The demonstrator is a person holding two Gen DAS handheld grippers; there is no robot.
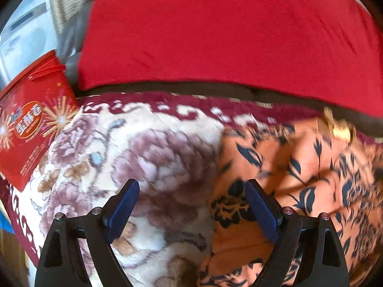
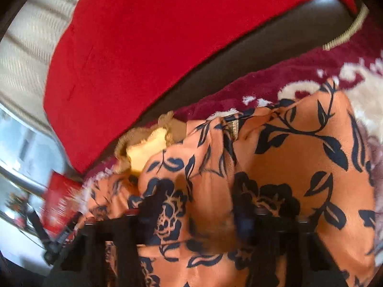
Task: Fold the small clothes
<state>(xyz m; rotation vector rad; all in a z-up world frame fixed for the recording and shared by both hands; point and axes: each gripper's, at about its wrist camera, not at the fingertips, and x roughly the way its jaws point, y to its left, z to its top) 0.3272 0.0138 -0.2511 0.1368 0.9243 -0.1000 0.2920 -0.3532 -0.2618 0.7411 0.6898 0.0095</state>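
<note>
An orange garment with a dark blue floral print [image 1: 299, 167] lies crumpled on a plush cream and maroon flowered blanket [image 1: 143, 148]. My left gripper [image 1: 191, 191] hangs open just above the garment's left edge. Its right finger is over the orange cloth and its left finger over the blanket, with nothing held. In the right wrist view the garment [image 2: 287, 157] fills the foreground. My right gripper [image 2: 197, 212] is blurred and low in the cloth, with a raised ridge of orange fabric caught between its fingers.
A large red cushion [image 1: 215, 35] stands behind the blanket, with a dark gap between them. A red printed box [image 1: 31, 131] sits at the blanket's left end. A small tan and yellow frilled cloth [image 2: 148, 148] lies at the garment's far edge.
</note>
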